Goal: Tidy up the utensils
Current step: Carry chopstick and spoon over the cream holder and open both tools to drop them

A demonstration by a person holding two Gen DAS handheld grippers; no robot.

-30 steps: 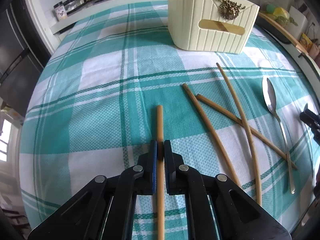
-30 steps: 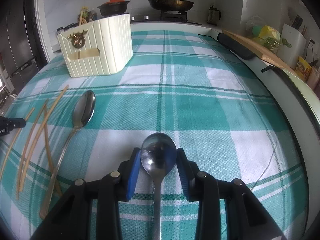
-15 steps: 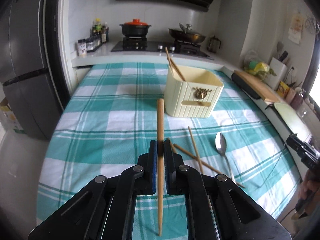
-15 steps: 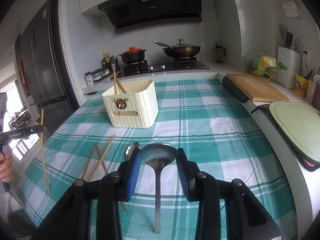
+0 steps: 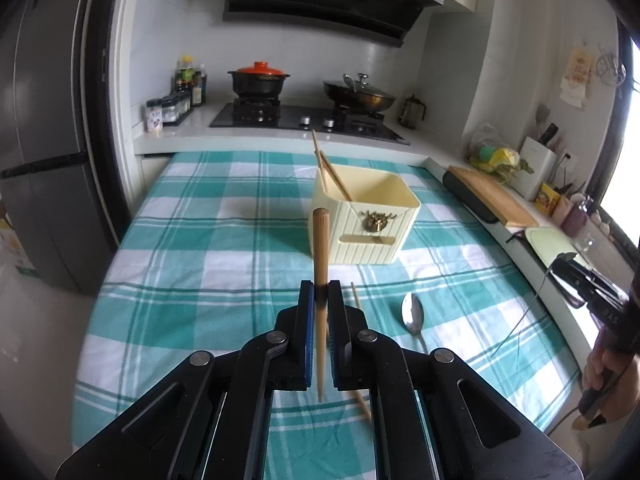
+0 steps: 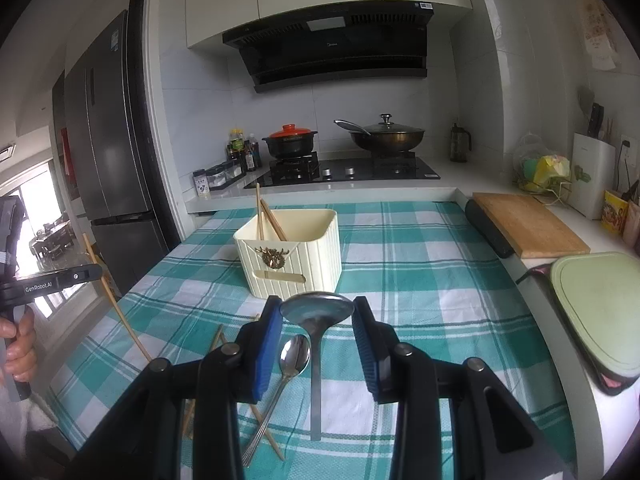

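Observation:
My left gripper (image 5: 320, 292) is shut on a wooden chopstick (image 5: 321, 248) and holds it up in the air, pointing toward the cream utensil holder (image 5: 360, 232). The holder (image 6: 296, 256) has two chopsticks (image 6: 266, 216) standing in it. My right gripper (image 6: 317, 316) is shut on a metal spoon (image 6: 317, 310) by its bowl, handle hanging down above the table. A second spoon (image 6: 294, 354) and loose chopsticks (image 6: 216, 340) lie on the checked cloth below. The left gripper with its chopstick shows at the left of the right wrist view (image 6: 60, 276).
The teal checked tablecloth (image 5: 200, 264) covers the table. Behind it is a stove with a red-lidded pot (image 6: 290, 140) and a wok (image 6: 386, 136). A wooden board (image 6: 528, 224) and a green board (image 6: 600, 304) lie at the right. A fridge (image 6: 108, 168) stands left.
Both grippers have lifted from the table with their utensils, the chopstick and the spoon now held high, and the views have tilted up toward the holder and the stove.

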